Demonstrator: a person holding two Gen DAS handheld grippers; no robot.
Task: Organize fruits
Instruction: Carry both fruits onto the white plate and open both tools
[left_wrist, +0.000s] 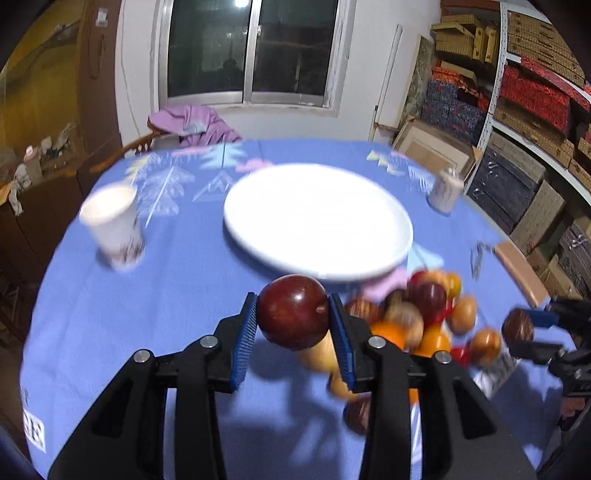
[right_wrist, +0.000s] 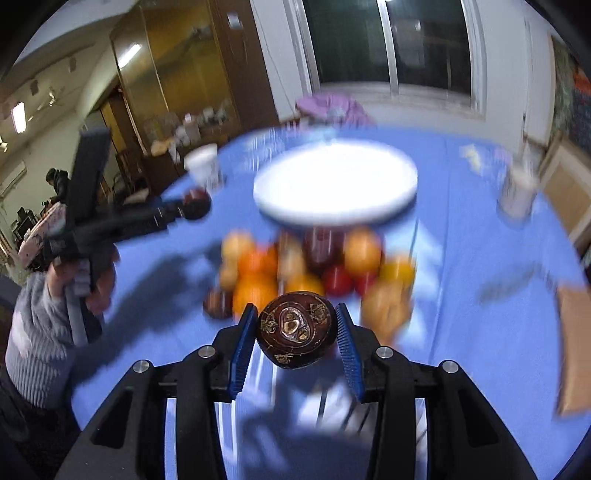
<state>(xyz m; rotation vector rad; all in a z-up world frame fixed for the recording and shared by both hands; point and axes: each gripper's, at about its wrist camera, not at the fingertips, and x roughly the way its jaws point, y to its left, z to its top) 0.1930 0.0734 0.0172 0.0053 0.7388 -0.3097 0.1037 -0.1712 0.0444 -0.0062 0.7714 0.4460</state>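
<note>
The left tool (left_wrist: 292, 319) pinched a dark red apple (left_wrist: 292, 313) between its blue pads, held in the air above the table (left_wrist: 110, 325) just short of the white plate (left_wrist: 317, 221). The right tool (right_wrist: 296, 332) gripped a brown patterned fruit (right_wrist: 296, 329) the same way, above the near side of the fruit pile (right_wrist: 314, 266).

Both fruits were round and looked smooth, and each seemed held only at its widest part, so a jolt or a slackened squeeze could let one roll out and knock the heap apart. With both tools heading for one plate, they might also collide. The blur suggested fast motion, which would worsen either risk.

The right wrist view alone showed the person's left hand (right_wrist: 83, 280) on its handle, and the carved markings on the brown fruit. The left wrist view showed the shelves of boxes (left_wrist: 535, 92) and the paper cup (left_wrist: 114, 225) more sharply.
</note>
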